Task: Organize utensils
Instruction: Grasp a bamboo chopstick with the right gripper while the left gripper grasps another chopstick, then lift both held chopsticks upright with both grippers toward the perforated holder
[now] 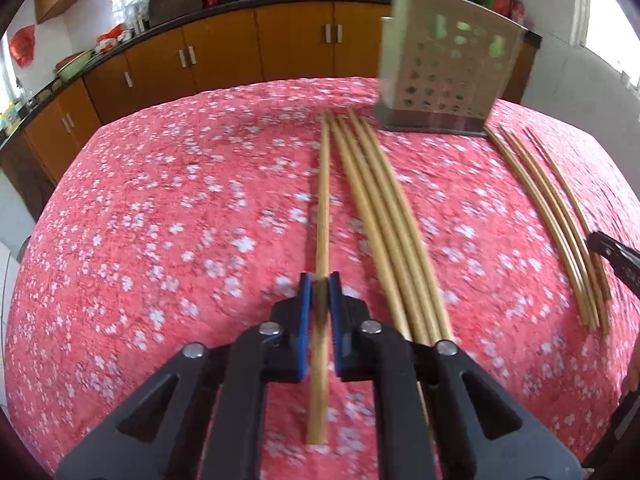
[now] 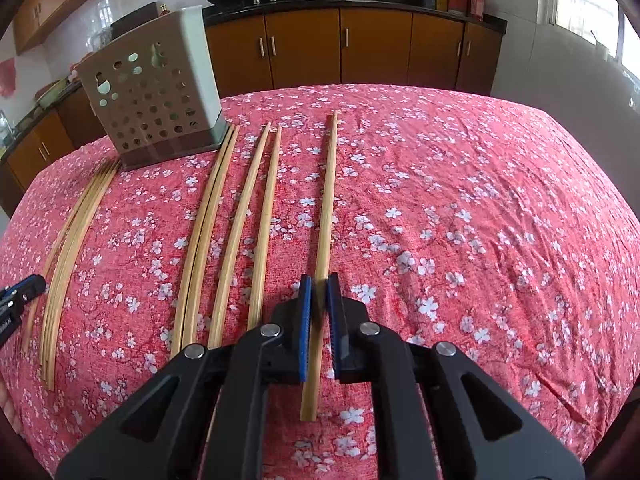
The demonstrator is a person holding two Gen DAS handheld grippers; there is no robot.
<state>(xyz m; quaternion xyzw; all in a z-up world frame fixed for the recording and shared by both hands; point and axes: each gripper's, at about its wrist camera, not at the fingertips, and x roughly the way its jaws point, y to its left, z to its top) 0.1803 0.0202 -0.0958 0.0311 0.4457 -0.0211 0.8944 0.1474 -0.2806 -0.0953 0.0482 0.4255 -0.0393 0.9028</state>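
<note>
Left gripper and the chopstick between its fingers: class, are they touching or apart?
Touching. The left wrist view shows the left gripper with its blue fingers pressed against both sides of one chopstick, no gap showing.

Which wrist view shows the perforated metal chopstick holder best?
The right wrist view: the perforated metal chopstick holder is sharp there, two faces and its dark base visible. In the left wrist view the holder is motion-blurred, though whole.

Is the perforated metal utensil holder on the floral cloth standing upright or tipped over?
Upright. The perforated metal utensil holder stands on its dark base on the pink floral tablecloth, opening upward; whether anything is inside, cannot tell.
</note>
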